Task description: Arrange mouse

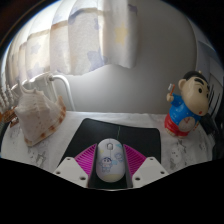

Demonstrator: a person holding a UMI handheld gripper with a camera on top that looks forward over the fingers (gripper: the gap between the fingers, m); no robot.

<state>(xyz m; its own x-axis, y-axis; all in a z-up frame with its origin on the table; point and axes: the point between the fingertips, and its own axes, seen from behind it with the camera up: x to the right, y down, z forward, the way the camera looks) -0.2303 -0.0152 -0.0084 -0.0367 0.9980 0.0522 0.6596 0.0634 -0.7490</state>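
Note:
A white mouse (110,162) with a faint printed pattern lies lengthwise between my two fingers. My gripper (111,150) is shut on it, with the pink pads (88,158) pressing on both of its sides. A black mouse mat (125,128) lies on the white table just ahead of the fingers, and the mouse's front end reaches over the mat's near edge. I cannot tell whether the mouse rests on the surface or is held just above it.
A cartoon boy figure (185,102) in a red shirt and blue shorts stands to the right of the mat. A white patterned pouch (35,115) stands to the left of it. White curtains (90,40) hang beyond the table's far edge.

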